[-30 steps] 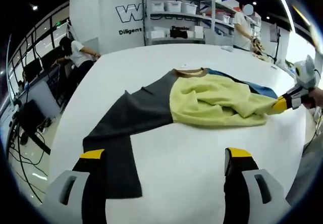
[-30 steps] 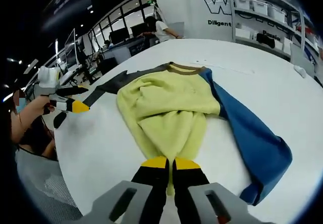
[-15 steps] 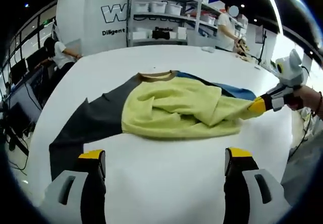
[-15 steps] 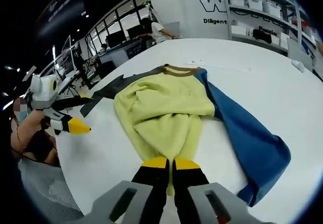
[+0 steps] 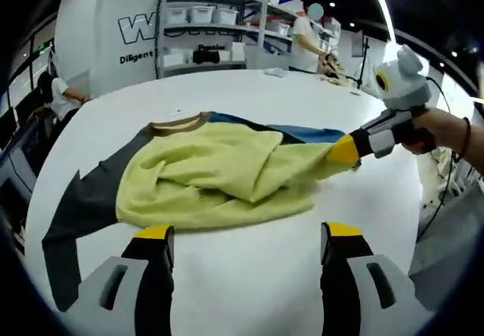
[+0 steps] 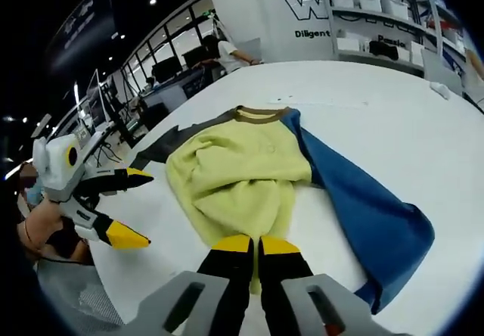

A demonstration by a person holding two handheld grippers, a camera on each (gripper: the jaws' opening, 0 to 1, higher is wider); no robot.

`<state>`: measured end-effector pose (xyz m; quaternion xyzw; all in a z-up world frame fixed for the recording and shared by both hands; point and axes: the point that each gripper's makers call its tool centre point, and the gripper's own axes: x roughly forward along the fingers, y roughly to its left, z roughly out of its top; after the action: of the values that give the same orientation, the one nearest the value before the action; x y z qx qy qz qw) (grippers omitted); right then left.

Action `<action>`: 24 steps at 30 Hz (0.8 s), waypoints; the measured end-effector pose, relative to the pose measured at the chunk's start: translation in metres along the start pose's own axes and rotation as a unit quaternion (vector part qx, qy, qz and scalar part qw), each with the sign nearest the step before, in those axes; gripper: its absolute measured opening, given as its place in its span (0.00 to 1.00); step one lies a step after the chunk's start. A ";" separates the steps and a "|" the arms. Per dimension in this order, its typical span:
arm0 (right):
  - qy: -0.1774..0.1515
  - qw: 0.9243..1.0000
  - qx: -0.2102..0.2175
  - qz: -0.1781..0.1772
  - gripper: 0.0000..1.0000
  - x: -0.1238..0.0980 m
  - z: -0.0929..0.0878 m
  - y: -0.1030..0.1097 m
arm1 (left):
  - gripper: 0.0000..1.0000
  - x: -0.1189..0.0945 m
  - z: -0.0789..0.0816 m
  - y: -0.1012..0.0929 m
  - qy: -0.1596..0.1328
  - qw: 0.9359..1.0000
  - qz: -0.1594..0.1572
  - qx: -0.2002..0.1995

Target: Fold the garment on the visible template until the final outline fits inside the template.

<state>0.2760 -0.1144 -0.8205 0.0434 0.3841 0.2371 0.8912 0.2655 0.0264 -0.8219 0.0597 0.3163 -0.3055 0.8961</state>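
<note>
Right gripper (image 6: pixel 251 244) clamping garment (image 6: pixel 242 177) hem

One garment (image 5: pixel 219 171) lies on one white table (image 5: pixel 249 94), and it has two sleeves: one dark grey (image 5: pixel 76 207) and one blue (image 6: pixel 370 207). Two grippers are in sight: the left gripper (image 5: pixel 246 238) and the right gripper (image 6: pixel 253 247), each with two yellow-tipped jaws. One shelving rack (image 5: pixel 219 37) stands behind the table, and three people stand in the background of the left gripper view.
</note>
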 end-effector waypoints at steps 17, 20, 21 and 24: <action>-0.006 0.999 0.041 0.002 0.00 0.007 0.006 -0.006 | 0.45 0.048 0.002 -0.054 0.006 0.999 -0.020 0.042; -0.005 0.999 0.044 0.003 0.00 0.007 0.005 -0.006 | 0.43 0.055 -0.001 -0.059 0.010 0.998 -0.023 0.052; -0.006 0.999 0.047 0.004 0.00 0.008 0.006 -0.006 | 0.42 0.058 -0.002 -0.062 0.011 0.998 -0.025 0.058; -0.004 0.999 0.049 0.005 0.00 0.008 0.005 -0.006 | 0.37 0.062 -0.003 -0.063 0.009 0.997 -0.021 0.072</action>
<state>0.2863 -0.1156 -0.8239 0.0905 0.3913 0.2224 0.8884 0.2651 -0.0557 -0.8560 0.1200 0.3031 -0.3461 0.8798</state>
